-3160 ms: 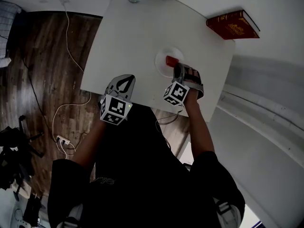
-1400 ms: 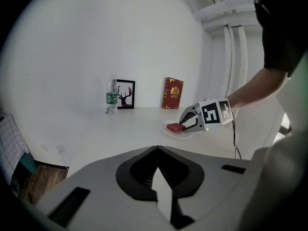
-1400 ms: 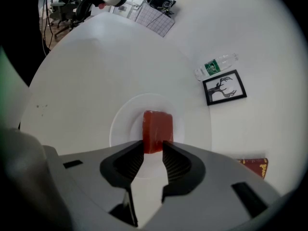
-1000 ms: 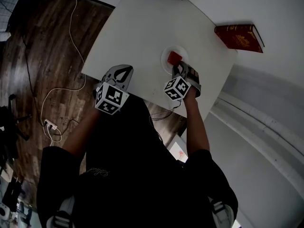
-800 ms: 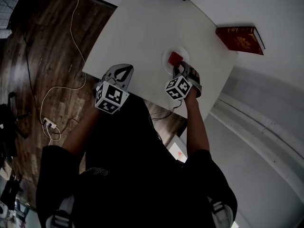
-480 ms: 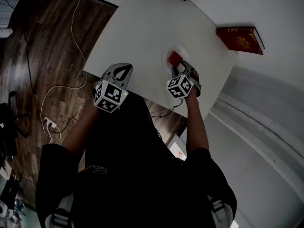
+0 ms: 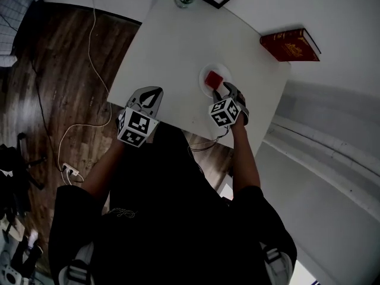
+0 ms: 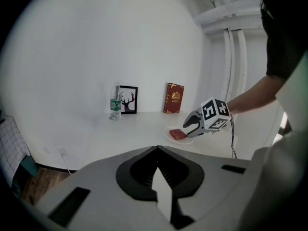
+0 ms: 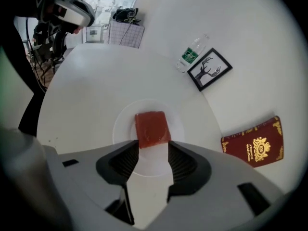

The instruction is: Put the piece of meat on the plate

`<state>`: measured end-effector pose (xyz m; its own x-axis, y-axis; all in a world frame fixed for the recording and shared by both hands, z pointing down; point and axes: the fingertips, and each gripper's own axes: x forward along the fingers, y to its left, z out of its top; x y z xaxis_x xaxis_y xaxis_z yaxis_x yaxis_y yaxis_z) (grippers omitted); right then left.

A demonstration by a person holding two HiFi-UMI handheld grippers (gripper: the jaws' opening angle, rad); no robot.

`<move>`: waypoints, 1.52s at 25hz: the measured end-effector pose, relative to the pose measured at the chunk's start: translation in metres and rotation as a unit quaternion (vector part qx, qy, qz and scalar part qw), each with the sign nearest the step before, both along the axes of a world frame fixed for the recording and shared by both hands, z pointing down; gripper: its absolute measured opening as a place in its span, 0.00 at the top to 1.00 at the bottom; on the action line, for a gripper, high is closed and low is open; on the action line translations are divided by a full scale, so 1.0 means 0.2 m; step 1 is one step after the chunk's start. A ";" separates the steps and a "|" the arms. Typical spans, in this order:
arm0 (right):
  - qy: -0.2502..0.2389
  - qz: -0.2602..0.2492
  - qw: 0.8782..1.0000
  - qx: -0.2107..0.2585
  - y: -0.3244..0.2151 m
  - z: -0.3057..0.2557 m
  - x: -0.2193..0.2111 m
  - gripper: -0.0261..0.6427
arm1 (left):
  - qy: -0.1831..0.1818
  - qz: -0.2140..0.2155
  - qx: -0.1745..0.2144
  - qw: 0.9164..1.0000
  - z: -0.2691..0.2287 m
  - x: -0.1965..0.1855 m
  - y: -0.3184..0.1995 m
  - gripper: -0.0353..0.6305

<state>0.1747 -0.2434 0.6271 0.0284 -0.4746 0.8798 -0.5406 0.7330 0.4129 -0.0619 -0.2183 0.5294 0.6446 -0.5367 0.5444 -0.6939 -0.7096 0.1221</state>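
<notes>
Meat piece (image 9: 152, 128) lies flat on the plate (image 9: 122, 124), its near end just between the tips of the right gripper (image 9: 153, 147), whose jaws have just been opening and now stand wide, released, not pressing on it; the plate sits on the white table (image 7: 172, 46), toward its near right part; the left gripper (image 8: 157, 153) is clenched on nothing, held at the table's near edge, well left of the plate; at the far side stand a bottle (image 9: 192, 52) and a framed deer picture (image 9: 209, 69); a red book (image 9: 255, 146) is at the far right.
</notes>
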 end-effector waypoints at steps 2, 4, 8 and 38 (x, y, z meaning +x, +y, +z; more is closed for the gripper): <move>-0.017 0.017 1.000 0.010 0.01 -0.04 -0.02 0.67 | 0.003 0.007 0.004 1.000 -0.03 0.00 0.00 0.94; -0.049 0.047 0.997 0.025 0.03 -0.11 -0.04 0.74 | 0.007 0.018 0.011 1.000 -0.07 0.01 0.01 0.94; -0.140 0.116 0.981 0.066 0.10 -0.28 -0.09 0.92 | 0.023 0.039 0.027 0.999 -0.15 0.04 0.02 0.94; -0.390 0.205 0.838 0.322 1.26 -1.18 0.08 0.93 | 0.123 0.089 0.073 0.986 -0.53 0.91 1.00 0.94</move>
<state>0.1902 0.0078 0.3913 -0.1590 -0.9492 0.2715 -0.9821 0.1802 0.0548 0.1206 -0.0173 0.4230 0.8389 -0.4636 0.2850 -0.5184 -0.8402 0.1591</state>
